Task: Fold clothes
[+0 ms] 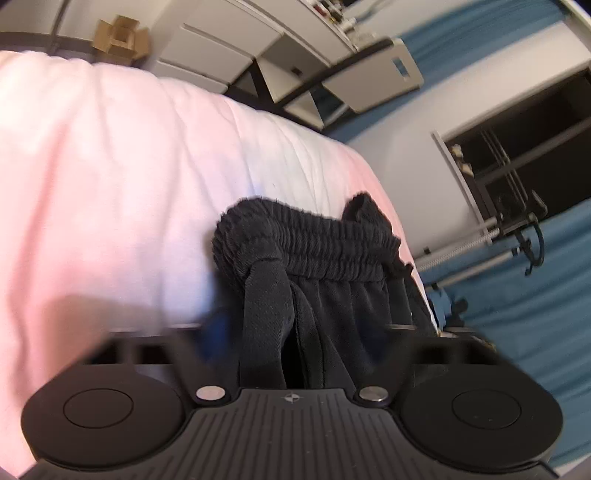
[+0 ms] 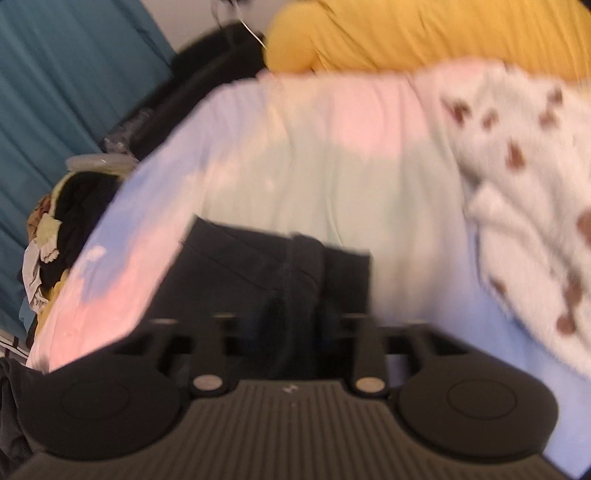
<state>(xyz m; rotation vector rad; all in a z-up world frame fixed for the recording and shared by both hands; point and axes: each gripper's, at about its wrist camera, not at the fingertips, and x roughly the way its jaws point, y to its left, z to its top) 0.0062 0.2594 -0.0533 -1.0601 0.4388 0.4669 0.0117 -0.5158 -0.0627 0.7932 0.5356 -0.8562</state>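
Between left hand-held gripper (image 1: 295,332) fingers: black shorts (image 1: 325,266), grasped.
Right hand-held gripper (image 2: 295,325): clenched on shorts.
Beneath: bed (image 1: 129,184).

Bed (image 1: 129,177) covered in pale quilted bedding washed pink, white and light blue, wrinkled in soft ridges. Lying on it near the edge: black shorts (image 1: 332,258), ribbed elastic waistband bunched up, cloth partly lifted. Also resting on the cover: white fleecy blanket with brown spots (image 2: 524,177), and behind it a yellow cushion (image 2: 424,29).
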